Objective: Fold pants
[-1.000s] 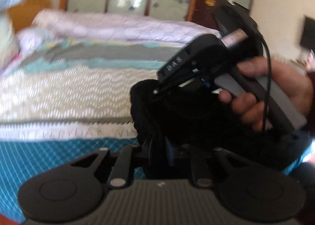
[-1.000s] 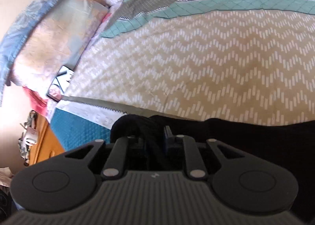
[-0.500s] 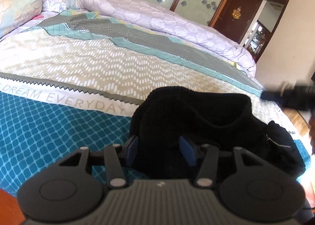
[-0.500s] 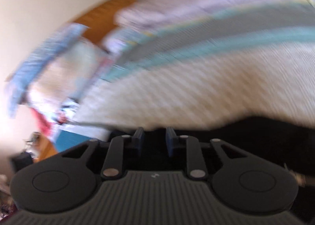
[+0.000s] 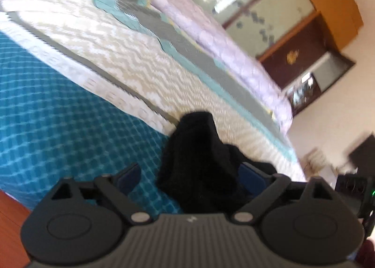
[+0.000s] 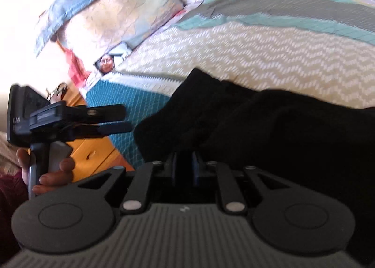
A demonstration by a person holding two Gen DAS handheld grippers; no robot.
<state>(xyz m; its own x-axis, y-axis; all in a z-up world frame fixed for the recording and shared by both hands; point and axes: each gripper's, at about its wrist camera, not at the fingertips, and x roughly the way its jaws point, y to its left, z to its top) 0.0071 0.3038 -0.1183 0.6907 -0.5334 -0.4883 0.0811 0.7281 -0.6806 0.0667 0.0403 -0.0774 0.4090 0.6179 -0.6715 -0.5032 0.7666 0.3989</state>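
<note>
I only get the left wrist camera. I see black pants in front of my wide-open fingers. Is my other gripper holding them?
Observer: Yes. The right gripper is shut on the black pants, pinching a fold.
Operator: What does my left one look like from over there?
Observer: The left gripper points at the pants' left end. Its jaws are opening and nothing is pinched.
Operator: Is anything else lying on the bed?
Observer: A small photo or screen lies at the bedspread's edge, below the pillows.
</note>
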